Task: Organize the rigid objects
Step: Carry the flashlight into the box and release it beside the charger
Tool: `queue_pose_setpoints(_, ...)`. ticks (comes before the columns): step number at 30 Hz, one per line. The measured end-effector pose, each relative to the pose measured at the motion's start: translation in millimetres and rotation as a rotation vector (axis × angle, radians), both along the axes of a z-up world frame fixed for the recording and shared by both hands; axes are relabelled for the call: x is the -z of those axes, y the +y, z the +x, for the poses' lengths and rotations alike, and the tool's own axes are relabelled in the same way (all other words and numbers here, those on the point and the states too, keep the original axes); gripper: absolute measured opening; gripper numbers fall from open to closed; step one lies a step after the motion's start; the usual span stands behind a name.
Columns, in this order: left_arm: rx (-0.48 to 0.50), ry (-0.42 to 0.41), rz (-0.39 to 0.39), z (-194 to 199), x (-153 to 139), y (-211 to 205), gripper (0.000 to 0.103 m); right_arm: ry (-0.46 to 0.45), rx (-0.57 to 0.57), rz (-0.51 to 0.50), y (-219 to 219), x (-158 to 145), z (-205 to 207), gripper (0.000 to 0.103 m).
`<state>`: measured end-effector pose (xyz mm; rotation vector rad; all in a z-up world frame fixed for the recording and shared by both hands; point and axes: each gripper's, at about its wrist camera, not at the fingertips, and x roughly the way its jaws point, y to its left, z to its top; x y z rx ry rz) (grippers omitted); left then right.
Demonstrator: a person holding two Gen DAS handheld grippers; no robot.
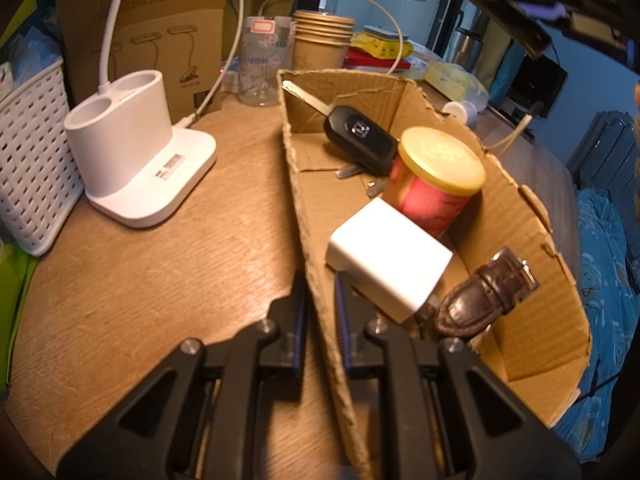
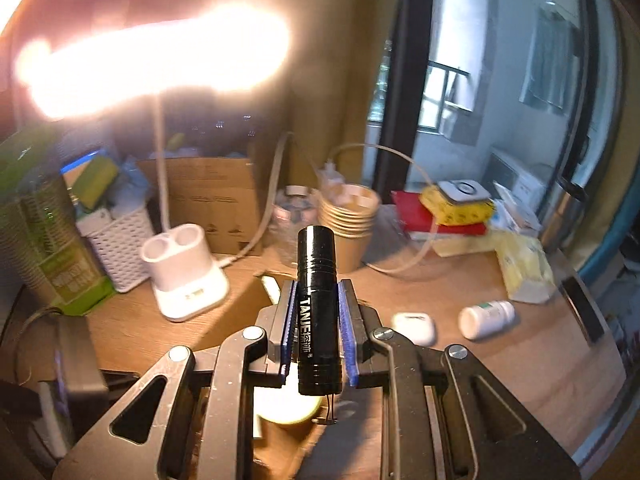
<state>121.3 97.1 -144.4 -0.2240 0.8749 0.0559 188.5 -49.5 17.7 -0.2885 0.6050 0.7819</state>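
- Two tools at work over a wooden surface (image 1: 132,280): the left tool (image 1: 322,292) pinches the near wall of a cardboard box (image 1: 316,248).
- Inside the box lie a car key (image 1: 358,138), a red tin (image 1: 436,184), a white charger (image 1: 390,258) and a brown watch strap (image 1: 484,292).
- Right tool (image 2: 318,316), raised above the surface, grips a black flashlight (image 2: 317,304).
- Beyond, near the surface's right edge, lies a white pill bottle (image 2: 486,319).

We note 1 white lamp base (image 1: 140,152) standing on the wooden desk (image 1: 160,280), beside a white woven basket (image 1: 32,160). Behind stand a cardboard sheet (image 1: 160,40), a clear jar (image 1: 262,60) and stacked paper cups (image 1: 320,40).
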Motion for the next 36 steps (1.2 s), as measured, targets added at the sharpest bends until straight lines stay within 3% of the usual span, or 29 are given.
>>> queue_pose_setpoints(15,0.0,0.0,0.0,0,0,0,0.014,0.103,-0.168,-0.033,61,30,-26,0.022)
queue_pose_setpoints(20,0.0,0.003,0.0,0,0,1,0.014,0.2,-0.191,-0.001,62,45,-20,0.022)
queue_pose_setpoints(26,0.0,0.003,-0.001,0,-1,3,0.014,0.217,-0.187,0.007,59,49,-14,0.022)
queue_pose_setpoints(30,-0.001,0.002,0.0,0,-1,3,0.014,0.298,-0.201,0.038,57,57,-4,0.022)
queue_pose_setpoints(36,0.002,-0.003,0.006,-1,-3,2,0.014,0.391,-0.194,0.007,57,77,8,0.022)
